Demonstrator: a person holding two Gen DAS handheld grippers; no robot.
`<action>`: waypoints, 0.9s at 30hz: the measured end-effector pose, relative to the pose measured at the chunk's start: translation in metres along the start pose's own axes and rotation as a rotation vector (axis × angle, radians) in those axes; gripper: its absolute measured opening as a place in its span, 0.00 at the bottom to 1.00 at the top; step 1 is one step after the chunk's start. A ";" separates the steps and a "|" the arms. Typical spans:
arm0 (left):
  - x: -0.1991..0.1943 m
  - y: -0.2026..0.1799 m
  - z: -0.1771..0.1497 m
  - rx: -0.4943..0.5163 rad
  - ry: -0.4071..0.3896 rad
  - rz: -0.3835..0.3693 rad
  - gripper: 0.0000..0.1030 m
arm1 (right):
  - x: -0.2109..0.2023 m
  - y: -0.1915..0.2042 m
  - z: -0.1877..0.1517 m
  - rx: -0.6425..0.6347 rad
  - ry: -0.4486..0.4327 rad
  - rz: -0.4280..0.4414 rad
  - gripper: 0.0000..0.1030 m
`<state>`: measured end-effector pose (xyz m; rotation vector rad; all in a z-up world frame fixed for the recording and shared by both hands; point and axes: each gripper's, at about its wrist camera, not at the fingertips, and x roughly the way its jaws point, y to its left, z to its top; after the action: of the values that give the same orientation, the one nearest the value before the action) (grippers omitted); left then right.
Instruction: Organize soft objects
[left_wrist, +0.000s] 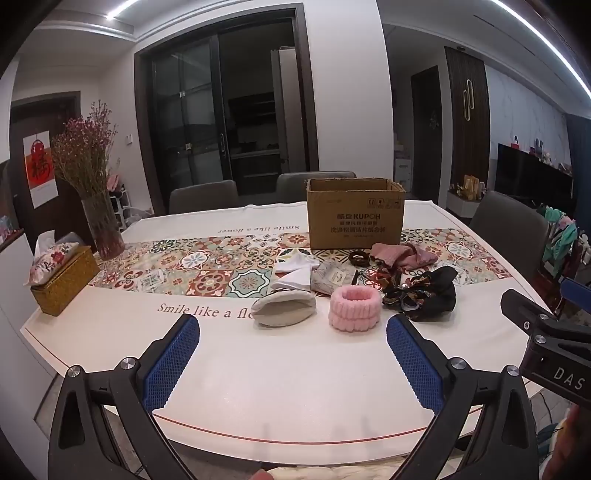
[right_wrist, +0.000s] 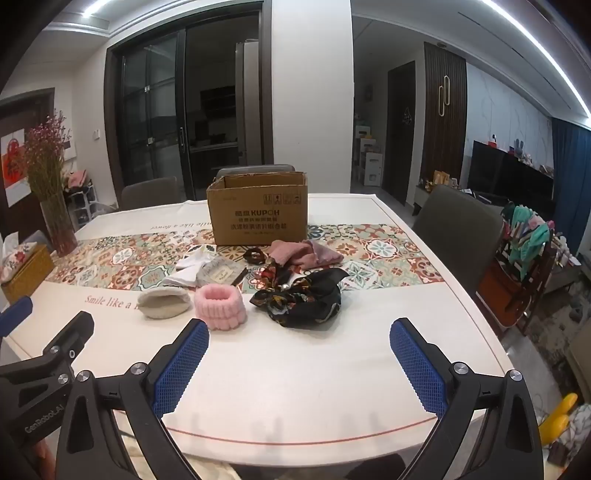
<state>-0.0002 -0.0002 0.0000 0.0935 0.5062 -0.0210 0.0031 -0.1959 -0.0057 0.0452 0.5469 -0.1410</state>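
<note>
- Nothing looks sorted yet: every soft item I can see lies loose on the white table with the patterned tile runner (left_wrist: 110, 332), in front of the open brown cardboard box (left_wrist: 354, 218), which I judge to be where they go. I cannot see inside the box.
- The pile holds a fluffy pink ring-shaped wristband (left_wrist: 354, 308), a cream oval fabric pouch (left_wrist: 282, 312), white folded cloths (left_wrist: 295, 275), a grey fabric piece with a label (left_wrist: 332, 278), a dark brown scrunchie (left_wrist: 359, 257), a dusty-pink knitted cloth (left_wrist: 402, 254) and a black floral scarf (right_wrist: 303, 299).
- My left gripper (left_wrist: 293, 356) is spread wide and empty; the pink wristband lies just beyond its tips, between the two fingers' lines.
- My right gripper (right_wrist: 299, 362) is also spread wide and empty; the black scarf sits ahead of it, apart from the pads.
- All picking remains.
</note>
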 end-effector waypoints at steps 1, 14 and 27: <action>0.000 0.000 0.000 0.000 0.002 0.001 1.00 | 0.000 -0.001 0.000 0.010 -0.006 0.007 0.97; -0.001 0.000 -0.002 -0.011 0.009 -0.018 1.00 | 0.001 0.000 0.000 0.006 -0.002 0.002 0.97; -0.003 -0.001 -0.001 -0.012 0.006 -0.018 1.00 | -0.002 -0.002 -0.001 0.006 -0.008 0.004 0.97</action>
<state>-0.0034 -0.0006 0.0001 0.0769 0.5129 -0.0349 0.0006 -0.1978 -0.0051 0.0518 0.5384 -0.1394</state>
